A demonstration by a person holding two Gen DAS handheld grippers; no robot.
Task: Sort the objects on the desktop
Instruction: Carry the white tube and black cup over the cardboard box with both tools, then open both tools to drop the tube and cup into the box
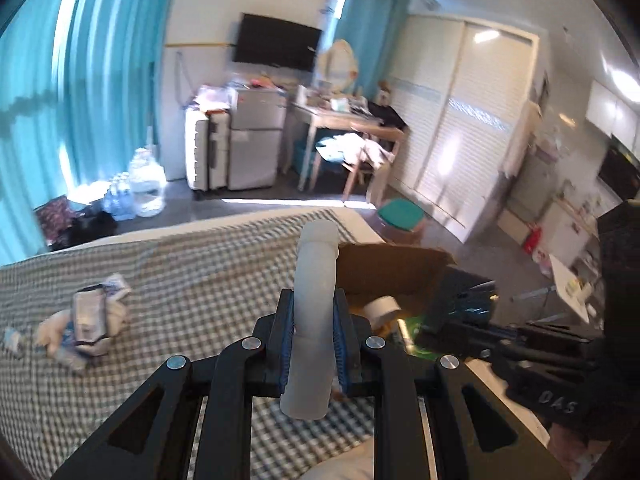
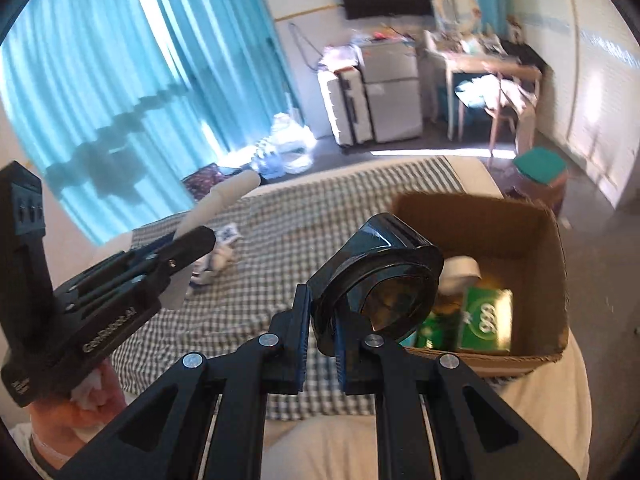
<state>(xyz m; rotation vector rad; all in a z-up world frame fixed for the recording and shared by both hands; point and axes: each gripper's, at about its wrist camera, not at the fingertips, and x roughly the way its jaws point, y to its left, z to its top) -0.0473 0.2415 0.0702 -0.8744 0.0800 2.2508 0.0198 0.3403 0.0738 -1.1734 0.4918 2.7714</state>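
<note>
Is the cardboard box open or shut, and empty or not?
Open and not empty. The cardboard box has no lid over its top; inside lie a green packet and a white tape roll.

My left tool [image 1: 313, 336] clamps a white, frosted tube [image 1: 314, 280], long and slightly bent, its far end angled up. My right tool [image 2: 323, 332] pinches the rim of a glossy black cup-like piece [image 2: 376, 280] (exact kind unclear), tilted over the cardboard box [image 2: 552, 248]. Inside the box lie a white tape roll [image 2: 460, 270] and a green packet [image 2: 486, 320]. Crumpled white-and-blue wrappers [image 1: 86, 320] rest on the checked bed cover [image 1: 200, 280].
</note>
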